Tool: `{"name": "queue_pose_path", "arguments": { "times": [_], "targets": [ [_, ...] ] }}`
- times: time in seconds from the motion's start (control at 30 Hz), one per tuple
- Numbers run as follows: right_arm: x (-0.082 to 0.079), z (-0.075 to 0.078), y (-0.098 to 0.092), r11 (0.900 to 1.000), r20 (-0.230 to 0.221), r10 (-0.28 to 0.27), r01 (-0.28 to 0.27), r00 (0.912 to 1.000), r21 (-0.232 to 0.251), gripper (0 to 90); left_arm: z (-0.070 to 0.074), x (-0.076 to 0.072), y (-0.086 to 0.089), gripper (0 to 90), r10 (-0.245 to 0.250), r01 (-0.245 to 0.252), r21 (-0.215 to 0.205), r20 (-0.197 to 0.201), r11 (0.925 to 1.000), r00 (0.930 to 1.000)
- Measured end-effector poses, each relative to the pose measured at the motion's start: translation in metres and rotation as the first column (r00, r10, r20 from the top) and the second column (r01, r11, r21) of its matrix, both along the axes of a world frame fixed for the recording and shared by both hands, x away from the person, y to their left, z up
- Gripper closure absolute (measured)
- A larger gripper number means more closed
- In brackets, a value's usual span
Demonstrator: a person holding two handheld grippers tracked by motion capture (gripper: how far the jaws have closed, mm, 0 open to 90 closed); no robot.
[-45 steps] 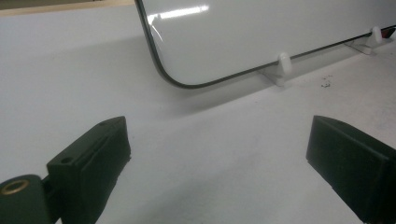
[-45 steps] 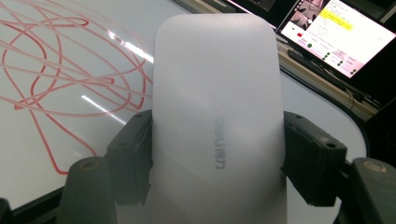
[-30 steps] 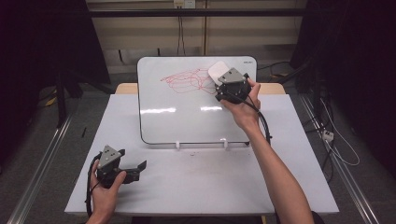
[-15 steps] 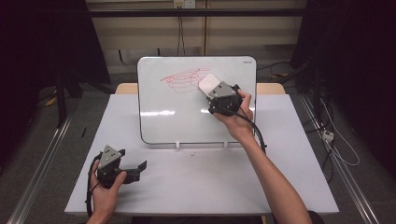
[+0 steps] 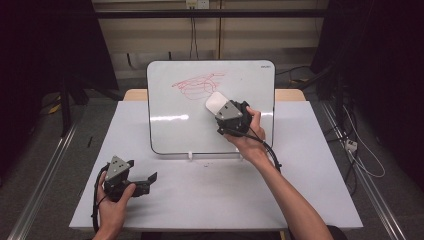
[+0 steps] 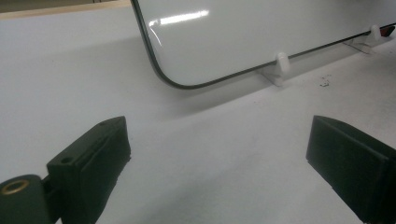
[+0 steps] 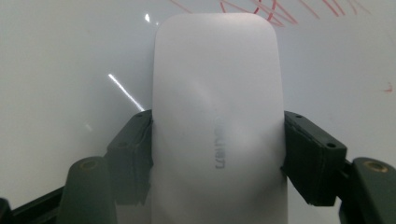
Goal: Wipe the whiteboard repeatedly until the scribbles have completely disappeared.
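On the white worktop (image 5: 300, 200) a whiteboard (image 5: 170, 130) is propped up on small white feet (image 6: 281, 63), tilted back so that its face can be reached from the person's side. Red scribbles (image 5: 197, 85) are seen in the upper middle part of the board, and the lower part is bare.

A white eraser (image 7: 217, 107) is held in the right gripper (image 5: 222, 112). It is clamped by its two long sides between the black jaws, so its flat underside is left free to face the board. In the right gripper view the eraser is seen to lie against the board just below the red lines, with the scribbles beyond its far end. From the high view it is placed at the lower right edge of the drawing. Whether it is already pressed flat on the surface cannot be told for sure. It is judged that the eraser is held this way so that the marks can be wiped off with a sweep upward and to the left.

The left gripper (image 5: 131, 181) is kept low near the front left corner of the worktop, well apart from the board. Its jaws are spread wide and nothing is held between them. It is probably parked there to stay out of the way.
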State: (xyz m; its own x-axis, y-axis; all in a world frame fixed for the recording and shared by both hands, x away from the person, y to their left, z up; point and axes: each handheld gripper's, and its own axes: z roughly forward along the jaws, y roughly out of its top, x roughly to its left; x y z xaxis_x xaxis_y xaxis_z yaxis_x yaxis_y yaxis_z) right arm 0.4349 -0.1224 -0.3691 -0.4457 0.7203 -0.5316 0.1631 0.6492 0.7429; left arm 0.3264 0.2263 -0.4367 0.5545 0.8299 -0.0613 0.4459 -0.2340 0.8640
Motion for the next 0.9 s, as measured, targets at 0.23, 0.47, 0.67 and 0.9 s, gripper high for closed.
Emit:
{"name": "queue_pose_path", "arguments": {
  "times": [0.23, 0.47, 0.67, 0.9],
  "targets": [
    [0.004, 0.004, -0.003, 1.0, 0.0, -0.012, 0.012, 0.9999, 0.023, 31.8, 0.0, 0.0, 0.001, 6.1, 0.005, -0.005, -0.004, -0.003, 1.0, 1.0],
    [0.014, 0.018, -0.016, 0.997, 0.01, -0.049, 0.048, 0.9988, 0.056, 31.9, 0.0, -0.001, 0.002, 6.1, 0.006, -0.006, -0.002, -0.001, 1.0, 1.0],
    [0.028, 0.034, -0.037, 0.987, 0.022, -0.112, 0.109, 0.9935, 0.115, 31.9, 0.0, -0.001, 0.003, 6.1, 0.009, -0.009, -0.006, -0.002, 0.9999, 1.0],
    [0.04, 0.05, -0.062, 0.971, 0.019, -0.181, 0.176, 0.9833, 0.161, 31.8, 0.0, -0.001, 0.004, 6.1, 0.009, -0.009, -0.005, -0.002, 0.9999, 1.0]
  ]
}}
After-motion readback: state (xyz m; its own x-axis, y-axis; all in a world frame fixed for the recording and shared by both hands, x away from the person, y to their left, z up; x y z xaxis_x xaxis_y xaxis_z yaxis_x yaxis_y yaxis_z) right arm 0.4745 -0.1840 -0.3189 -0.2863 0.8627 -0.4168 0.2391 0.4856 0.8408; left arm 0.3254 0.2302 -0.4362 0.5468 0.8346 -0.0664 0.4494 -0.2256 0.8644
